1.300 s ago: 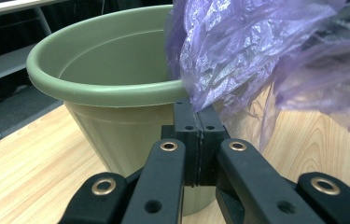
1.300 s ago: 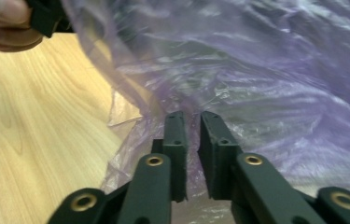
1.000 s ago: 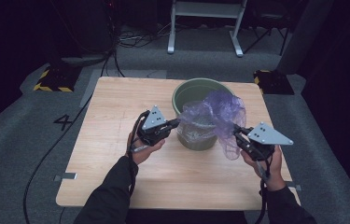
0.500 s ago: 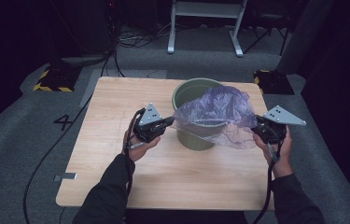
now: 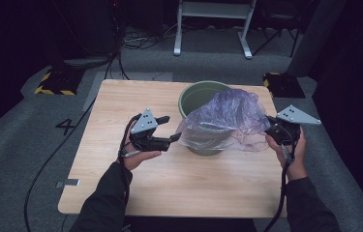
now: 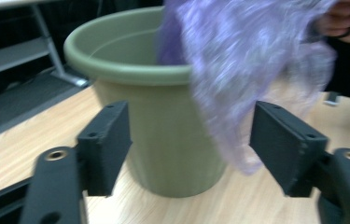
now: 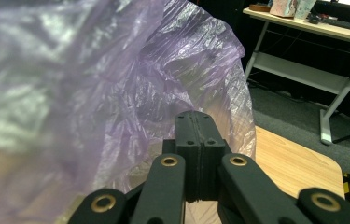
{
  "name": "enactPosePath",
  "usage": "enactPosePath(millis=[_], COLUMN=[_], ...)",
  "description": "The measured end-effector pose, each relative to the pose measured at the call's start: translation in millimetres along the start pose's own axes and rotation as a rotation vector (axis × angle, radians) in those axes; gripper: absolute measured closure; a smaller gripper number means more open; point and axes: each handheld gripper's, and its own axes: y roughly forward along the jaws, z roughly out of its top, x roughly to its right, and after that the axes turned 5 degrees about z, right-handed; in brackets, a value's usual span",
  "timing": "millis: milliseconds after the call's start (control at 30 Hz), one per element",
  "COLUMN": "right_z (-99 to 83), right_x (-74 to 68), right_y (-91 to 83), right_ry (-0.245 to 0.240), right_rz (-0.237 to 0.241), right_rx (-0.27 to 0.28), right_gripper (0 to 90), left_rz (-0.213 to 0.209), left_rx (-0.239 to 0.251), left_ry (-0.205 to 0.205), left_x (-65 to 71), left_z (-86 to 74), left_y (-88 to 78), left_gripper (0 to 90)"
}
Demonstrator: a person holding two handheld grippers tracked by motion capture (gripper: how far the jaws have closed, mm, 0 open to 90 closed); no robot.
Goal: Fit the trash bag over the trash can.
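Note:
A green plastic pot (image 5: 197,94) stands upright on the wooden table (image 5: 121,106), right of centre. A thin purple plastic bag (image 5: 227,116) is draped over its right rim and front. My right gripper (image 5: 272,130) is at the bag's right edge, shut on the film. In the right gripper view the closed gripper (image 7: 195,126) pinches the bag (image 7: 93,93). My left gripper (image 5: 169,128) hovers just left of the pot, open, holding nothing. In the left gripper view this gripper (image 6: 189,140) frames the pot (image 6: 163,121), and the bag (image 6: 238,70) hangs in front of the right jaw.
A white desk frame (image 5: 213,24) stands behind the table with cables on the floor. A yellow-and-black striped block (image 5: 53,82) sits at the back left, and a dark box (image 5: 283,82) at the back right corner. The table's near half is bare wood.
The right gripper has pulled the bag to the right, spreading it over the pot. The left gripper, which was at the bag's left edge, now stands open and apart from it.

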Motion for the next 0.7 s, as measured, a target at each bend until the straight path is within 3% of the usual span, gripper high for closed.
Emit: enactPosePath(millis=[267, 467, 633, 700], right_z=[3.8, 3.5, 3.2, 3.0], right_x=[-3.3, -1.0, -2.3, -3.1], right_y=[-1.7, -2.8, -2.6, -1.8], right_ry=[-0.017, -0.016, -0.024, -0.030], right_rz=[0.006, 0.000, 0.001, 0.003], right_rx=[-0.001, -0.006, -0.007, -0.008], right_gripper=[88.2, 88.2, 86.7, 85.9], left_rz=[-0.014, -0.048, -0.070, -0.049], left_rx=[0.018, 0.062, 0.071, 0.058], left_ry=[0.037, 0.028, 0.069, 0.085], left_x=[14.9, 21.0, 37.1, 40.8], left_z=[9.1, 11.2, 27.6, 34.6], left_y=[-13.2, -23.5, -17.6, -10.3], left_gripper=[15.8, 15.5, 15.4, 15.3])
